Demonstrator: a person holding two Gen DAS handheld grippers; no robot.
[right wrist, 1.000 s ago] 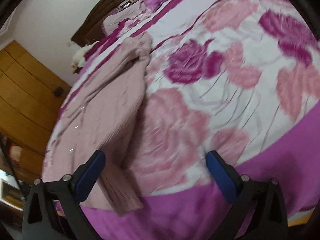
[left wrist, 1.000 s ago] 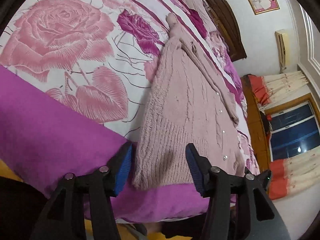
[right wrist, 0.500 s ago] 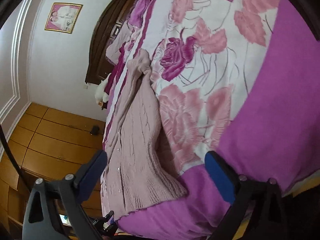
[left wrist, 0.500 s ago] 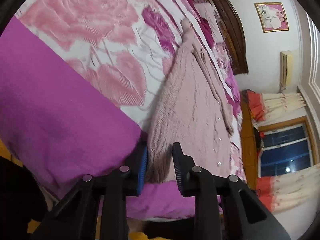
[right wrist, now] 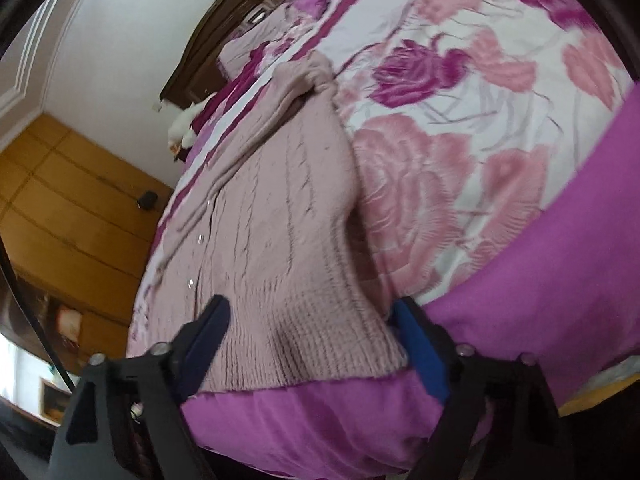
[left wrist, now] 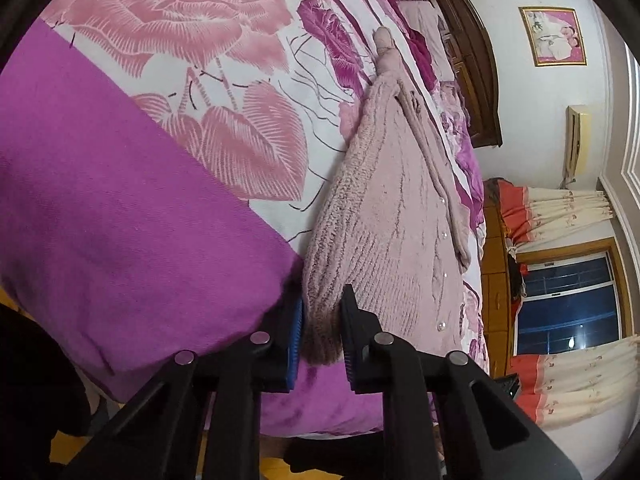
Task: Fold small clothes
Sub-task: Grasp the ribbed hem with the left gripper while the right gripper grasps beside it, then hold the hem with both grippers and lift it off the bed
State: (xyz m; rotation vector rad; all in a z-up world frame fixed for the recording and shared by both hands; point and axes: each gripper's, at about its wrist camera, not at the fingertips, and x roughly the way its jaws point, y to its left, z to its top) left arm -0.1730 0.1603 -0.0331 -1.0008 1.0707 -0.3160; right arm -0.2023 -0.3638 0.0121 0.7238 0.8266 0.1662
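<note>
A pale pink knitted cardigan [left wrist: 400,208] with small buttons lies flat on the bed, hem toward me, a sleeve folded along it. My left gripper [left wrist: 320,328] is shut on the hem's near corner, the knit bunched between the blue pads. In the right wrist view the cardigan [right wrist: 280,220] fills the middle. My right gripper [right wrist: 316,344] is open, its two blue pads straddling the ribbed hem at the bed's front edge, close above the fabric.
The bed has a rose-print cover [left wrist: 192,60] with a magenta border [left wrist: 120,240] hanging over the front edge. A dark wooden headboard [left wrist: 472,60] is at the far end. A wooden wardrobe [right wrist: 72,220], window and curtains [left wrist: 568,320] stand beside the bed.
My left gripper closed from open onto the cardigan's hem corner. My right gripper swung over and came down to straddle the hem, still open.
</note>
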